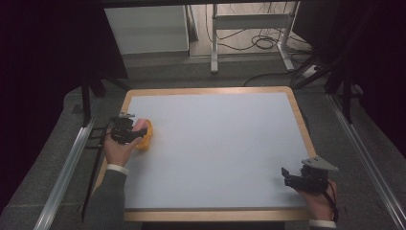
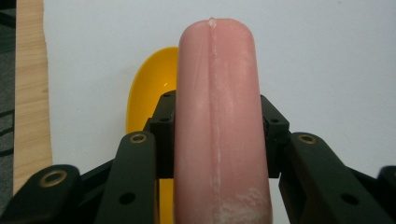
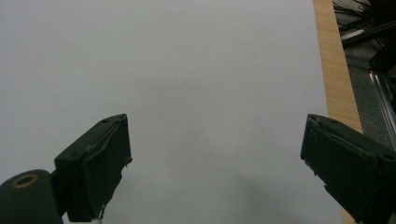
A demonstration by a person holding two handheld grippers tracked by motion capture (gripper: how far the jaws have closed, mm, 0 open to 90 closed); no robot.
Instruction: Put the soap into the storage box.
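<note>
Two tools on white, wood-edged tabletop (image 1: 210, 143): left tool (image 1: 136, 130) at 9 o'clock clamps pink smooth sausage (image 2: 217, 126) above yellow plastic bowl (image 2: 152, 88); right tool (image 1: 293, 176) at 5 o'clock gapes empty. Grey carpet floor (image 1: 52, 143) around, white metal frame (image 1: 249, 28) at 12.

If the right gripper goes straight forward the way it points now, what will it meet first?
Probably nothing soon. The right gripper is open, and ahead of it lies bare white table surface. The sausage and the yellow bowl at the left gripper seem off its line, though depth is unclear.
</note>
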